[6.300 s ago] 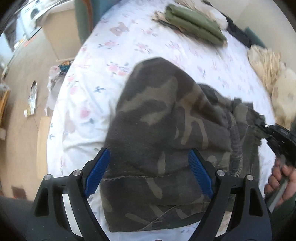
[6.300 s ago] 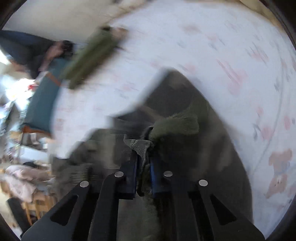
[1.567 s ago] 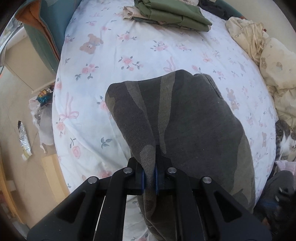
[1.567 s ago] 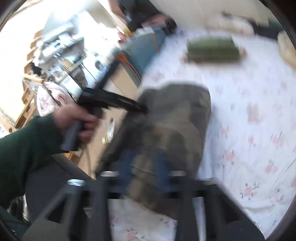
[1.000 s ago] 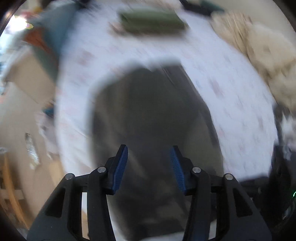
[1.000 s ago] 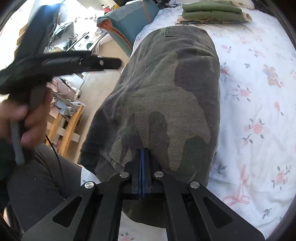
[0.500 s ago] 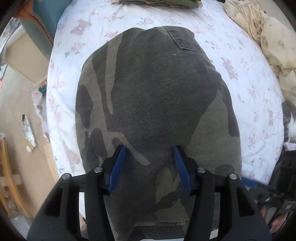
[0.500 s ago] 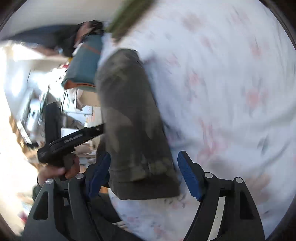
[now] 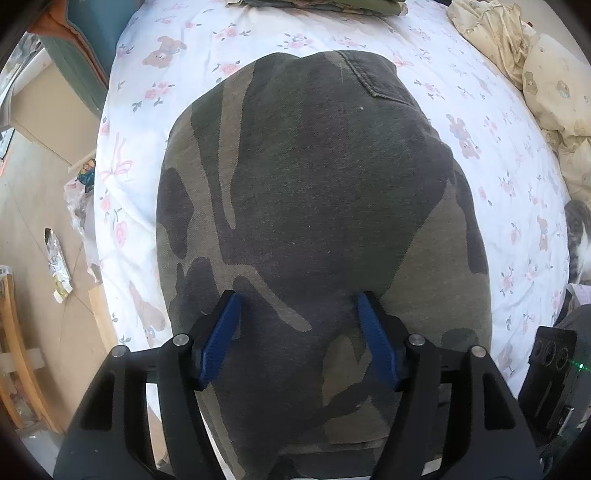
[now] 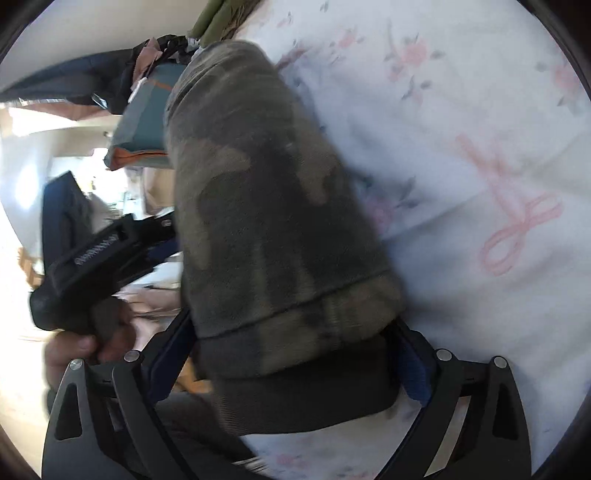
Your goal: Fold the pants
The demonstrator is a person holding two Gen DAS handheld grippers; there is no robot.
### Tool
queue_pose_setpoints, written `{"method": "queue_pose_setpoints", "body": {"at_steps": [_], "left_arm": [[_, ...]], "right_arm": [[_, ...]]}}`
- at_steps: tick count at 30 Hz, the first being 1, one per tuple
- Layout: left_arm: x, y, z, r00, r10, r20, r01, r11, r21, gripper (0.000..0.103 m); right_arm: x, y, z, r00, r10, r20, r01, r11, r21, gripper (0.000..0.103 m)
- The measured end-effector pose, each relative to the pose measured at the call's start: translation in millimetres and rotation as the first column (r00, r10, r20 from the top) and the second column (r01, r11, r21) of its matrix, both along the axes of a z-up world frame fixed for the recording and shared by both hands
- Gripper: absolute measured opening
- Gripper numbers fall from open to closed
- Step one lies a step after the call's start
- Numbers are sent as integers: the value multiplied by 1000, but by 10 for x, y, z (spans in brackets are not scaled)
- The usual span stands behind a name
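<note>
Camouflage pants (image 9: 314,206) lay folded into a thick oblong bundle on the bed (image 9: 480,122), covered by a floral and bear-print sheet, close to the bed's near edge. The bundle's long axis ran from the near edge toward the far side of the bed, with a back pocket (image 9: 376,77) showing at its far end. In the left wrist view the left tool (image 9: 297,325) was spread wide, its blue pads (image 9: 221,339) over the near end of the bundle, one on either side of its middle, gripping nothing; whether they touched the cloth could not be told. In the right wrist view, which was blurred, the right tool (image 10: 291,362) was likewise spread, with a folded end of the pants (image 10: 266,206) lying between its pads. The left hand (image 10: 85,339) gripping the other tool's handle showed at that view's left. A stack of folded green garments (image 9: 321,5) lay at the bed's far edge, and cream bedding (image 9: 535,74) was heaped along its right side.
</note>
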State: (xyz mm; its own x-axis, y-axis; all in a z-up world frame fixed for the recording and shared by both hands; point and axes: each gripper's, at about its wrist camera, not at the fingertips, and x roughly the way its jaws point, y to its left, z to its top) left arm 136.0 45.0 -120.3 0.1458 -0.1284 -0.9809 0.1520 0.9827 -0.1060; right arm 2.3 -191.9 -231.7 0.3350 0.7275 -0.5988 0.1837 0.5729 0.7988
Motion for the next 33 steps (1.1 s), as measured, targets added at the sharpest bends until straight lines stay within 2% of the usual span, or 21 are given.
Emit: {"method": "queue_pose_setpoints", "body": {"at_steps": [2, 5, 6, 8, 9, 11, 15, 16, 18, 21, 24, 26, 29, 31, 33], "left_arm": [[-3, -15, 5, 1000, -5, 6, 5, 1000, 10, 64], [2, -12, -3, 1000, -3, 4, 3, 1000, 17, 64], [2, -11, -7, 1000, 1, 3, -1, 1000, 15, 64], [1, 29, -8, 1000, 23, 13, -23, 1000, 7, 65], [1, 53, -5, 999, 35, 15, -35, 999, -2, 65], [13, 126, 21, 997, 81, 2, -81, 994, -68, 65], [23, 279, 165, 989, 150, 6, -145, 963, -226, 65], [23, 326, 247, 985, 168, 24, -155, 949, -274, 65], [26, 377, 345, 979, 193, 62, -170, 947, -273, 64], [59, 467, 406, 966, 239, 102, -203, 938, -280, 66], [130, 534, 390, 948, 286, 142, -254, 945, -207, 76], [178, 595, 337, 941, 310, 140, -280, 940, -195, 76], [252, 584, 220, 945, 314, 89, -286, 928, -237, 80], [314, 491, 145, 952, 296, 71, -273, 934, -232, 81], [389, 407, 69, 960, 275, 43, -258, 938, -232, 82]], "right_arm": [[-14, -28, -39, 1000, -8, -4, 8, 999, 38, 97], [29, 69, -81, 1000, 20, -8, -19, 999, 34, 97], [58, 114, -59, 999, 35, 3, -35, 999, 18, 91], [87, 142, 65, 997, 45, 59, -47, 998, 35, 67], [91, 143, 188, 992, 61, 108, -63, 998, 12, 60], [119, 75, 309, 987, 75, 141, -78, 997, 14, 54], [338, -198, 575, 969, 109, 222, -110, 994, -10, 47], [421, -318, 658, 961, 126, 245, -120, 992, -39, 46], [641, -616, 803, 948, 142, 285, -122, 989, -89, 44], [1077, -970, 922, 946, 148, 289, -109, 983, -147, 42], [1557, -1245, 944, 930, 240, 279, -172, 954, -245, 40], [1846, -1292, 1002, 913, 302, 274, -218, 929, -299, 40], [2206, -1430, 998, 899, 346, 270, -247, 907, -340, 40], [2385, -1495, 866, 911, 345, 225, -247, 895, -372, 41], [2485, -1676, 604, 941, 304, 149, -240, 909, -340, 47]]}}
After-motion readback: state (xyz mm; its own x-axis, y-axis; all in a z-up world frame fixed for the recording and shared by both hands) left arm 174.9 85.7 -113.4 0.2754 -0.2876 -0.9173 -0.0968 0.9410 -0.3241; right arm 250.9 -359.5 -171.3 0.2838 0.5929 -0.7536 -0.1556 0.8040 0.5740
